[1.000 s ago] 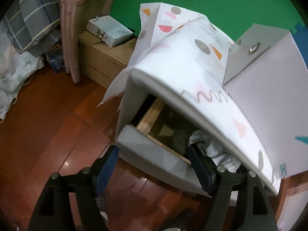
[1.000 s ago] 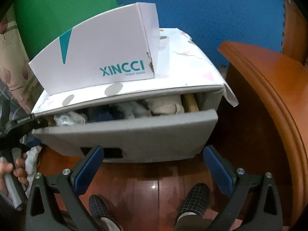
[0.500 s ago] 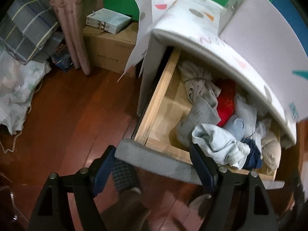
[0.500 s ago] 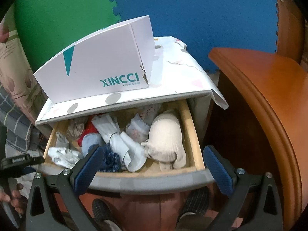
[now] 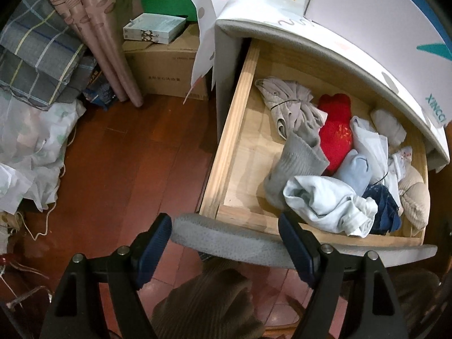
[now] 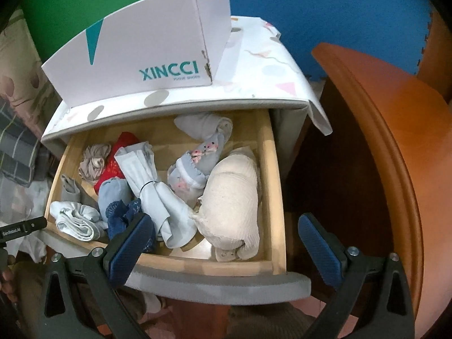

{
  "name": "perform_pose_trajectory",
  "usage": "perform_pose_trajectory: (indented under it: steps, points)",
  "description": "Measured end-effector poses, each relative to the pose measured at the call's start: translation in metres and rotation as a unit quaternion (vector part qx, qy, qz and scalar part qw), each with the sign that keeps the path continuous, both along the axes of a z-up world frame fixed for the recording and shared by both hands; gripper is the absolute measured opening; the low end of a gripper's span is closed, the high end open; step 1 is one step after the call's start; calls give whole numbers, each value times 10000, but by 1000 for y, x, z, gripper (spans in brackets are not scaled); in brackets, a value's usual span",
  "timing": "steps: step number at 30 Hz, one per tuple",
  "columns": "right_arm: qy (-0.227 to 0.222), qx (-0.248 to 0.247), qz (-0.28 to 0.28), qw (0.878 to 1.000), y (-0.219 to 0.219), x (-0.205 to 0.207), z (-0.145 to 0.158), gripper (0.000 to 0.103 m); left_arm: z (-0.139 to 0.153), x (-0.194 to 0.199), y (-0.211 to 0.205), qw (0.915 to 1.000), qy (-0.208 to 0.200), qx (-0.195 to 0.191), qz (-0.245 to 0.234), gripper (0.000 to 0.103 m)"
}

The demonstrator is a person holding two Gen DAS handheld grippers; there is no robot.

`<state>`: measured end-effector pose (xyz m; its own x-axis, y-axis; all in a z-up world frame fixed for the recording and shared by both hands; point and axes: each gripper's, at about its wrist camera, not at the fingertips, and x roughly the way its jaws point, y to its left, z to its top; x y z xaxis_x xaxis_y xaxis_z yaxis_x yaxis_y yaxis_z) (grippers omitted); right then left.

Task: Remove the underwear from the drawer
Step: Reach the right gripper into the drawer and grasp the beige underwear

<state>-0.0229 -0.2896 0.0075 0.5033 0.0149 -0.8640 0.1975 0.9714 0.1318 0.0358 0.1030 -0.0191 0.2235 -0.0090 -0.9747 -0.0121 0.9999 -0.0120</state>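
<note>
Drawer (image 6: pixel 166 265) pulled out, rolled underwear (image 6: pixel 231 197) piled inside; left gripper (image 5: pixel 226 243) and right gripper (image 6: pixel 226 243) hover at its grey front, both jaws spread, empty

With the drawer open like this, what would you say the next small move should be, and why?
Probably lower the right hand-held gripper into the drawer onto the beige bundle. Both hand-held grippers are open and empty, the left hand-held gripper sits at the grey front panel, and that bundle lies nearest, on top of the pile.
</note>
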Motion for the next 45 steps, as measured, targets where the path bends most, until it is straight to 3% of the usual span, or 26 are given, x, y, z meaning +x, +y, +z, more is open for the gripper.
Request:
perform_pose_trajectory:
  steps: [11,16,21,23,27,30,36,45]
  points:
    - [424,-11,220,9989,-4,15,-6,102,0,-10,-6,9997,98,215,-97,81]
    - [689,419,235,9965,-12,33,-4,102,2,-11,-9,9996,36,267,-125,81]
    - [1026,528,272,9929,-11,52,-13,102,6,-11,-12,9992,-109,329,-197,79]
    - [1182,558,274,9910,-10,57,-18,101,13,-12,-13,9990,-244,266,-245,79]
    - [1413,667,246,9874,-9,64,-30,85,33,-8,-11,9984,-478,53,-285,79]
    - [1567,754,244,9845,-10,69,-39,81,45,-5,-13,9974,-580,-104,-409,79]
    - [1814,658,325,9807,-7,74,-55,76,40,-4,-25,9961,-205,-605,-603,79]
    - [2026,466,396,9774,1,87,-78,69,23,-7,-45,9938,113,-821,-737,79]
